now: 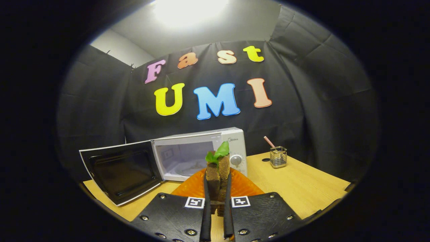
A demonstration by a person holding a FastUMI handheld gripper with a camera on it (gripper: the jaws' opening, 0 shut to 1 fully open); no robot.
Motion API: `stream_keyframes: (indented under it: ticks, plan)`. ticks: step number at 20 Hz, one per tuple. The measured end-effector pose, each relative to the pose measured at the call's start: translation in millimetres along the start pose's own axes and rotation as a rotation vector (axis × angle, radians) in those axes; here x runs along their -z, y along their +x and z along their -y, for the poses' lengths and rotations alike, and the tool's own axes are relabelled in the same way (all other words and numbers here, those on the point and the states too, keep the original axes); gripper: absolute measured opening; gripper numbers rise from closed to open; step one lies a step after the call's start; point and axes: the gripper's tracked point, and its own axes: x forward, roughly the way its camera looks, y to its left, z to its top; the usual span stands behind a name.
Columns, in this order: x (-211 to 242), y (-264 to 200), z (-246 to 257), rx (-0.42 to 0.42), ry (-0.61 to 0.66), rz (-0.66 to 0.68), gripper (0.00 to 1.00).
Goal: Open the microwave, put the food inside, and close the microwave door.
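The gripper (217,188) points level and forward, its fingers (206,201) drawn close, pressing from both sides.

Bright ceiling light (188,10) glare overhead; booth dim, sharp centre, fisheye-warped edges.

A small wire holder (278,157) with 1 pink straw (269,142) is seen right of centre on the wooden table (312,188).

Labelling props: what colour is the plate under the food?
Orange, in the gripper view, beneath the brown food the fingers clamp.
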Motion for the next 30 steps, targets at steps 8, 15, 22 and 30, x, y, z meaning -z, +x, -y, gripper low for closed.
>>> stream_keyframes:
  ticks: [8,15,22,30]
  plan:
    - [8,53,-42,-0.107,0.246,-0.073,0.14]
    - [26,97,-64,-0.094,0.629,-0.085,0.15]
    - [44,147,-78,-0.041,0.884,-0.064,0.15]
    - [74,206,-96,0.018,1.135,-0.032,0.14]
